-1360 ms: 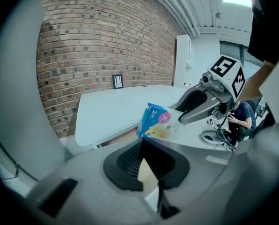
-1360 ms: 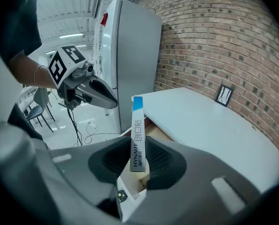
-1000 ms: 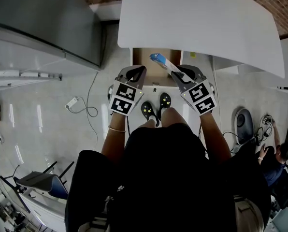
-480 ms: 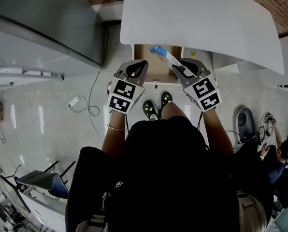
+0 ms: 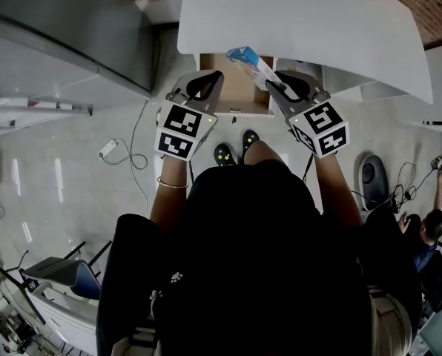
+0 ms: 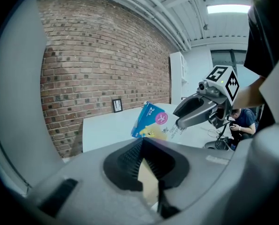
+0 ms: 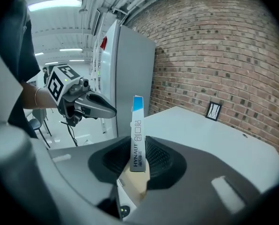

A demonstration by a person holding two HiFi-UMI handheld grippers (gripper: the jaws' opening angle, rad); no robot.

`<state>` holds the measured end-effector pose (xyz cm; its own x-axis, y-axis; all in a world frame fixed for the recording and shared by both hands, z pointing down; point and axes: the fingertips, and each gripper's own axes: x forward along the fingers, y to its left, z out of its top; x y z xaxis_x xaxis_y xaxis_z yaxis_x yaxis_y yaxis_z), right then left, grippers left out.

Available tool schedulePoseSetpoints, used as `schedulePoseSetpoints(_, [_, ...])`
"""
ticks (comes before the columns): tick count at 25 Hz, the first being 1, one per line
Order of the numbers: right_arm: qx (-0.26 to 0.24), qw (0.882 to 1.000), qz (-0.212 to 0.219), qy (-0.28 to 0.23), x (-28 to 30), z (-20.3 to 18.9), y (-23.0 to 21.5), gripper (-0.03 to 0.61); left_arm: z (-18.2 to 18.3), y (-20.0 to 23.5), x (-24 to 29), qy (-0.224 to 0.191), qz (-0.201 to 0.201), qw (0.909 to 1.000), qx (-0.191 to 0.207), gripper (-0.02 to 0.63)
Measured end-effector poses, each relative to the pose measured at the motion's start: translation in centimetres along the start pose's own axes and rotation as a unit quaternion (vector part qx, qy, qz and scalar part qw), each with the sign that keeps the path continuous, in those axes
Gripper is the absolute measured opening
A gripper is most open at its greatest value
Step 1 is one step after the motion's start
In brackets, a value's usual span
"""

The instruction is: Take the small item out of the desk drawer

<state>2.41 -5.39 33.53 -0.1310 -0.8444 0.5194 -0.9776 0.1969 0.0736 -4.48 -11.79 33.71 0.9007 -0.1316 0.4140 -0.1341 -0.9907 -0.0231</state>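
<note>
R gripper (image 7: pixel 138 165): jaws pinched on a thin flat box (image 7: pixel 138 139), blue/white w/ print down its narrow edge. Pads sit on the two broad faces at the box's near end. The rest pokes out fwd and up past the jaw tips. In head view the box (image 5: pixel 251 61) hangs in the air just ahead of the R gripper (image 5: pixel 276 87), tilted, over the front lip of the white desk (image 5: pixel 302 28). Open drawer (image 5: pixel 236 95) is below and just ahead of both grippers. So the item looks out of the drawer already.

L gripper (image 6: pixel 143 159): jaws pressed together, nothing btwn them. It sits beside the R one, to its left, apart from the box (image 6: pixel 151 121); not touching anything.

Handling, my guess:
- Light cardboard pack, prob. plasters, near-no weight.
- Stiff along edges, broad faces dent if squeezed hard.
- Glossy skin, could slip or swivel in the pads.
- Held at one end, so the long free end can lever/pivot.
- Better hold: across broad faces nearer the middle, mild squeeze.

Not fragile; a drop is unlikely to hurt it.
</note>
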Motion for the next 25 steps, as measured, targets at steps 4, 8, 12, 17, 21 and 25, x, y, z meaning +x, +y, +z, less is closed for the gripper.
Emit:
schedulePoseSetpoints(4, [0.018, 1.0, 0.003, -0.016, -0.7, 0.3, 0.0, 0.107, 0.2, -0.5, -0.4, -0.005, -0.001, 1.0, 0.004, 0.0])
schedulePoseSetpoints(8, [0.033, 0.999, 0.006, -0.025, -1.1, 0.4, 0.3, 0.107, 0.4, -0.8, -0.8, -0.009, 0.001, 0.9999, 0.003, 0.0])
schedulePoseSetpoints(12, [0.034, 0.999, 0.006, -0.033, -1.6, 0.8, 0.6, 0.107, 0.6, -1.0, -1.2, -0.016, 0.002, 0.9999, 0.0, 0.0])
schedulePoseSetpoints(17, [0.03, 0.999, 0.003, -0.036, -1.8, 1.2, 0.6, 0.107, 0.8, -1.2, -1.3, -0.02, 0.0, 0.9998, 0.001, 0.0])
schedulePoseSetpoints(21, [0.025, 0.999, 0.001, -0.035, -1.9, 1.2, 0.7, 0.106, 0.9, -1.2, -1.5, -0.024, -0.001, 0.9997, 0.001, 0.0])
schedulePoseSetpoints(25, [0.019, 0.999, 0.0, -0.034, -2.0, 1.5, 0.6, 0.106, 1.1, -1.1, -1.6, -0.029, -0.003, 0.9996, -0.001, 0.0])
